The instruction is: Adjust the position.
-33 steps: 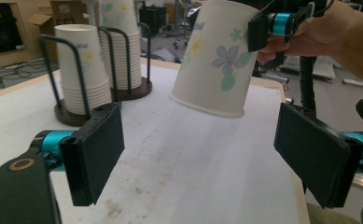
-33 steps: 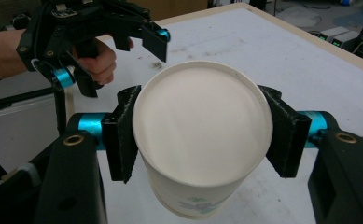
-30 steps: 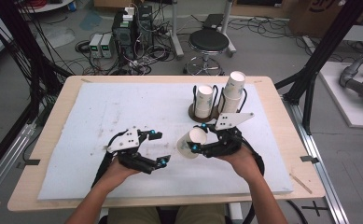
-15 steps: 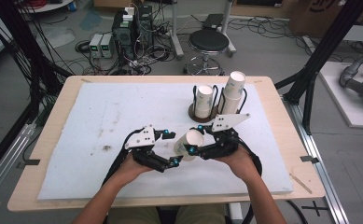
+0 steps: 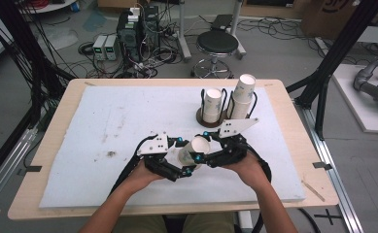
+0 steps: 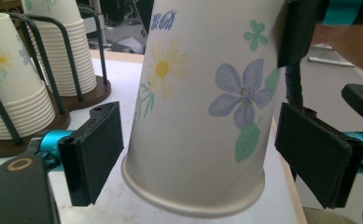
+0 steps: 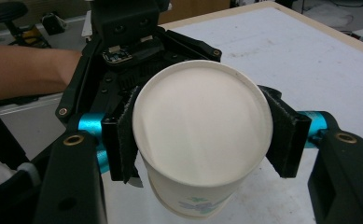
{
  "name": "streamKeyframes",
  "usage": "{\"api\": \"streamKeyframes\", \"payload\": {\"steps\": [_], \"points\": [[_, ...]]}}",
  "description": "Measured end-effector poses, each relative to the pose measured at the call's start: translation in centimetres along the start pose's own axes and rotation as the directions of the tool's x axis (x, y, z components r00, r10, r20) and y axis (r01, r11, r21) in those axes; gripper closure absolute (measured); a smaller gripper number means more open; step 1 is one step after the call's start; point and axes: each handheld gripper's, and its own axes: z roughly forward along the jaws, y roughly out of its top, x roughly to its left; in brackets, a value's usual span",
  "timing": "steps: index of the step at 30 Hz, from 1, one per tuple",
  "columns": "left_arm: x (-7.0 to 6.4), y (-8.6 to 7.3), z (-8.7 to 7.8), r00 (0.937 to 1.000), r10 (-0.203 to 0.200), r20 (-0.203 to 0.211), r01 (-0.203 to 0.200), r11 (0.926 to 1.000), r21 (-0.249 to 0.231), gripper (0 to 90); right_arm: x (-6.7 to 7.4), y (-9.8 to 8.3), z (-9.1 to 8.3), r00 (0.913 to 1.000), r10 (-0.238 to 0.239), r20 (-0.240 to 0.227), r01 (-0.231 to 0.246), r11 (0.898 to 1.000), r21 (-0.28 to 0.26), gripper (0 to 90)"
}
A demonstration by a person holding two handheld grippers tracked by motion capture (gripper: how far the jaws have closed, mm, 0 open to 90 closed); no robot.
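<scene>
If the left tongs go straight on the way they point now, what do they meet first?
The paper cup held by the right tongs. The left tongs stand open with their pads on either side of the cup near its rim, apart from it. Going on, they would likely slide further along its wall.

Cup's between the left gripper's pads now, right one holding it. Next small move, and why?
Probably close the left gripper onto the cup. In the left gripper view its pads flank the cup near the rim with gaps on both sides, so it isn't gripping yet. The right gripper is clamped on the cup's closed end, so a hand-over or pulling nested cups apart looks likely.
</scene>
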Motion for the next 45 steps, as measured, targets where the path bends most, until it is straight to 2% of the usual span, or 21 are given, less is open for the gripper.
{"api": "streamKeyframes", "payload": {"steps": [7, 10, 13, 24, 26, 28, 31, 35, 37, 41, 45], "points": [[-0.2, 0.1, 0.0, 1.0, 0.001, 0.007, -0.001, 0.9999, -0.014, 16.9, 0.0, 0.0, -0.1, 0.9996, 0.01, -0.026, -0.01, 1.0, -0.014, 37.7], [-0.2, 0.0, -0.2, 0.9998, 0.012, 0.015, -0.011, 0.9996, -0.027, 23.9, -0.1, 0.0, -0.1, 0.9996, 0.014, -0.026, -0.014, 1.0, -0.018, 37.7], [-0.2, -0.2, -0.2, 0.9999, 0.009, 0.014, -0.009, 0.9991, -0.041, 26.9, -0.1, -0.1, -0.2, 0.9991, 0.025, -0.034, -0.026, 0.999, -0.021, 37.7], [-0.5, 0.0, -0.6, 0.9993, 0.038, 0.001, -0.038, 0.9991, -0.016, 37.5, -0.4, -0.3, -0.2, 0.9975, 0.043, -0.055, -0.046, 0.998, -0.041, 37.3], [-0.6, 0.2, -0.7, 0.999, 0.043, -0.006, -0.044, 0.999, -0.006, 38.2, -0.4, -0.4, -0.1, 0.9971, 0.05, -0.057, -0.052, 0.998, -0.039, 33.4], [-0.7, 0.4, -0.9, 0.9991, 0.042, -0.009, -0.042, 0.9991, 0.009, 38.8, -0.3, -0.4, 0.1, 0.9976, 0.065, -0.021, -0.066, 0.997, -0.043, 17.0], [-0.7, 0.8, -1.2, 0.999, 0.042, -0.017, -0.041, 0.9977, 0.054, 40.0, -0.3, -0.5, 0.1, 0.9979, 0.058, -0.029, -0.06, 0.997, -0.05, 17.1], [-0.4, 1.7, -1.6, 0.999, 0.044, -0.005, -0.043, 0.9897, 0.136, 40.6, -0.2, -0.3, -0.2, 0.9986, 0.03, -0.044, -0.033, 0.997, -0.068, 17.0], [-0.3, 2.2, -1.7, 0.9989, 0.046, 0.008, -0.047, 0.9812, 0.187, 40.6, -0.1, -0.3, -0.3, 0.999, 0.016, -0.042, -0.019, 0.997, -0.069, 17.1], [-0.2, 3.1, -1.9, 0.9978, 0.063, 0.021, -0.066, 0.9608, 0.269, 40.6, -0.1, -0.3, -0.6, 0.9991, -0.008, -0.042, 0.006, 0.998, -0.065, 17.1], [-0.3, 4.0, -1.8, 0.996, 0.079, 0.04, -0.089, 0.9298, 0.357, 40.7, -0.1, -0.4, -0.5, 0.9985, -0.037, -0.039, 0.036, 0.999, -0.039, 17.1]]}}
